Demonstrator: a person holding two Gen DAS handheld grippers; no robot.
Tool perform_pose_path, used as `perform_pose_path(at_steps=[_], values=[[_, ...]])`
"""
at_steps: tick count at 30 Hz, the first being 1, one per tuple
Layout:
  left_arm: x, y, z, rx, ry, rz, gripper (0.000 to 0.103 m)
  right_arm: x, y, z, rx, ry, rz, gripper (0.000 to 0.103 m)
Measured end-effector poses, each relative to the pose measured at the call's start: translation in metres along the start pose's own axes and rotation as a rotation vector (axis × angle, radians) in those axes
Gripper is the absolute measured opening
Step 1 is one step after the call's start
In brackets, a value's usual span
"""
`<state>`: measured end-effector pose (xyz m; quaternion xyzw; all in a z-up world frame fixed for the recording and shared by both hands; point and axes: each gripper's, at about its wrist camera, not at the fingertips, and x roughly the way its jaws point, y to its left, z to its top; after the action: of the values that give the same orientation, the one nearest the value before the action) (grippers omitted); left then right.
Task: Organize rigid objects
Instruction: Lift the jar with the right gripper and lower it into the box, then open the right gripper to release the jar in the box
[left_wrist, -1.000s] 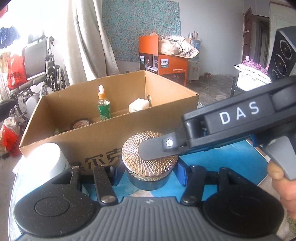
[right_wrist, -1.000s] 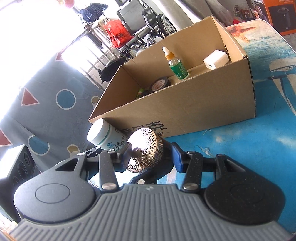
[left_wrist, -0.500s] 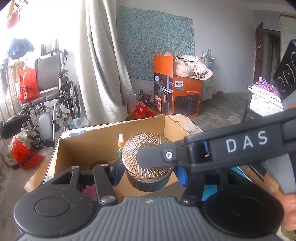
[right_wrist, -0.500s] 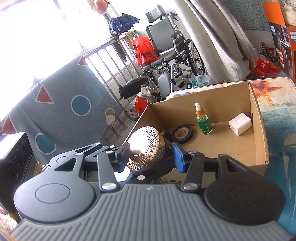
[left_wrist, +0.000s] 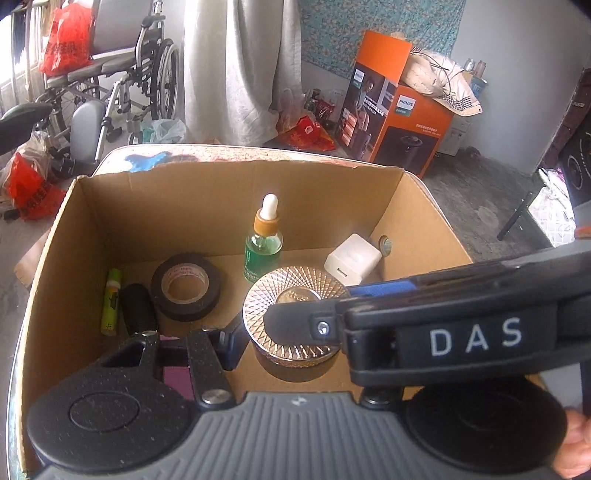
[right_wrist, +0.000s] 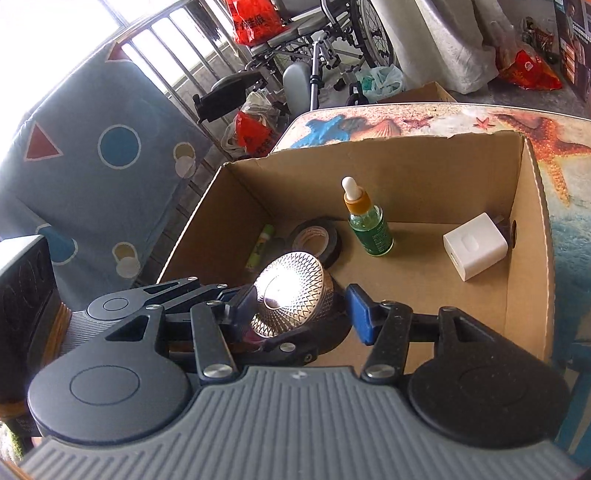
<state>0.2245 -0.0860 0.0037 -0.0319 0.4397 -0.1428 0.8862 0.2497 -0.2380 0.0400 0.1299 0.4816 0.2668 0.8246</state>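
Cluttered room behind: a wheelchair (left_wrist: 122, 74) by a pale curtain and an orange carton (left_wrist: 399, 122) on the floor. On the sea-patterned bench (right_wrist: 406, 122) stands an open cardboard box (left_wrist: 240, 206) holding a green dropper bottle (left_wrist: 263, 243), upright, a black tape roll (left_wrist: 186, 286), a white charger cube (left_wrist: 352, 258) and a green tube (left_wrist: 111, 299). The jar (left_wrist: 295, 288) with the patterned metal lid is inside the box, near its front wall. The left tongs (left_wrist: 295, 343) sit around its sides and seem to grip it, though one finger is hidden. The right tongs (right_wrist: 303, 310) have just been opening: one finger lies across the lid, the blue pad stands clear of the jar
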Motion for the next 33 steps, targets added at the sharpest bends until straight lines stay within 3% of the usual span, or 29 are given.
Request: perform_pose_path(at_steps=[13,19,24,29,31,33], values=[[0.026,0.014,0.003,-0.1,0.13,-0.011,0.06,0.053,-0.021,0.012,0.029,0.143,-0.006,0.054],[0.019,0.013,0.001,-0.107,0.107,-0.021,0.061,0.061,-0.034,0.011,0.092,0.156,0.01,0.055],[-0.002,0.006,0.0,-0.077,0.05,-0.023,0.067,0.039,-0.034,0.008,0.116,0.064,0.033,0.055],[-0.045,-0.008,-0.013,-0.013,-0.073,-0.055,0.074,-0.012,-0.017,-0.008,0.124,-0.109,0.06,0.055],[-0.062,-0.015,-0.021,0.02,-0.118,-0.069,0.078,-0.037,-0.005,-0.019,0.109,-0.182,0.063,0.058],[-0.083,-0.023,-0.031,0.072,-0.162,-0.082,0.082,-0.062,0.009,-0.032,0.086,-0.259,0.054,0.069]])
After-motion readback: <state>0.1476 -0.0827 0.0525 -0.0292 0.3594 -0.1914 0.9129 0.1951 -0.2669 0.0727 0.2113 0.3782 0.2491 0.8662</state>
